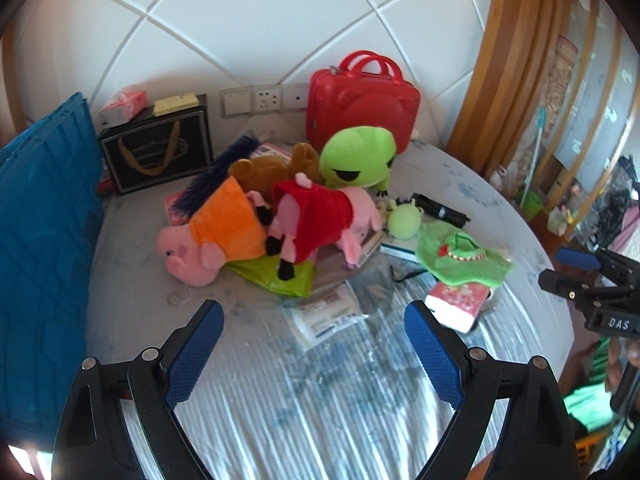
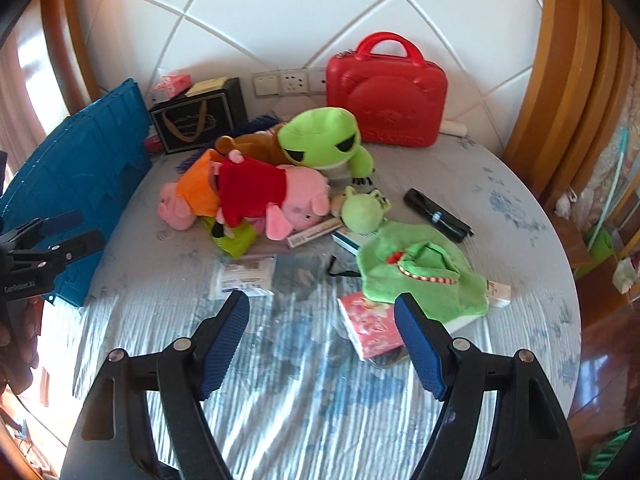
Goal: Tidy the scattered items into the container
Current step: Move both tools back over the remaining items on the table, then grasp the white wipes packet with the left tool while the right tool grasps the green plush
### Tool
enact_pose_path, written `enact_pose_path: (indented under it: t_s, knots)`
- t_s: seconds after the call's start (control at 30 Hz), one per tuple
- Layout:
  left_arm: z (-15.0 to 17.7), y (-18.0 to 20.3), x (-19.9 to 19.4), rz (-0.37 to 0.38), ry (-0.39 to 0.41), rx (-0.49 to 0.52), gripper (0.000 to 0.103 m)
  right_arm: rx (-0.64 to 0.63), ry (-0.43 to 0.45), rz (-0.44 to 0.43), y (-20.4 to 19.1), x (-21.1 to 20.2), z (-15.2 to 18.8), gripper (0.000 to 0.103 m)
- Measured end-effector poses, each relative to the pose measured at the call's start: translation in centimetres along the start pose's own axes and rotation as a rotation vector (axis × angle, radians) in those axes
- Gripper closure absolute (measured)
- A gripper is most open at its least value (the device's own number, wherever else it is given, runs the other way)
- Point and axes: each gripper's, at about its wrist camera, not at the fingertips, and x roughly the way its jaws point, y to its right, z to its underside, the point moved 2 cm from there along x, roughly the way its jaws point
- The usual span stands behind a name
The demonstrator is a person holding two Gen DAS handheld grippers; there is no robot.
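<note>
Across the middle of both views, the toys lie in one heap on the bed: a pink plush pig in an orange dress (image 1: 208, 240), a second pink plush pig in a red hooded cape (image 1: 320, 216), a brown plush bear (image 1: 268, 168) behind them and a big green plush frog (image 1: 356, 156) at the top of the pile. Right of centre sit a small green frog ball (image 2: 360, 212), a black folded umbrella (image 2: 436, 216), a green fleece cloth with red trim (image 2: 420, 280) and a pink tissue pack (image 2: 368, 324).

At the left edge stands the blue ribbed plastic crate (image 1: 44, 232), the likely container; its inside cannot be seen, so nothing shows as packed, and by my reckoning the tidying has barely begun.

Low in its own view, the left gripper (image 1: 312, 352) hangs with its blue pads spread wide and nothing between them; the right gripper (image 2: 320, 344) is likewise parted and empty.

Underneath is a pale grey bedspread with faint blue flowers (image 2: 520, 208). Along the top runs a white quilted headboard (image 1: 280, 20) with wall sockets, a red hard-shell case with handles (image 2: 388, 100) and a black gift bag (image 1: 160, 152); wooden trim frames the right side.
</note>
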Motion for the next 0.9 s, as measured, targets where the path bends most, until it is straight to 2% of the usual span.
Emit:
enact_pose_path:
  t_s: [0.27,0.57,0.73,0.9]
  knots:
    - [1.2,3.0,9.9,0.017,-0.124,0.033,0.011,0.065,-0.051,0.057,7.0,4.5,-0.1,0.028]
    - [4.0,2.2,21.4,-0.020,-0.276,0.060,0.011,0.071,-0.133,0.077,9.8,10.6,0.8,0.028]
    - [5.3,2.3,25.1,-0.023,-0.311,0.068,0.010,0.066,-0.164,0.065,9.7,12.1,1.6,0.028]
    - [6.2,2.4,26.6,-0.082,-0.306,0.110,0.008,0.065,-0.199,0.053,9.6,12.8,2.7,0.028]
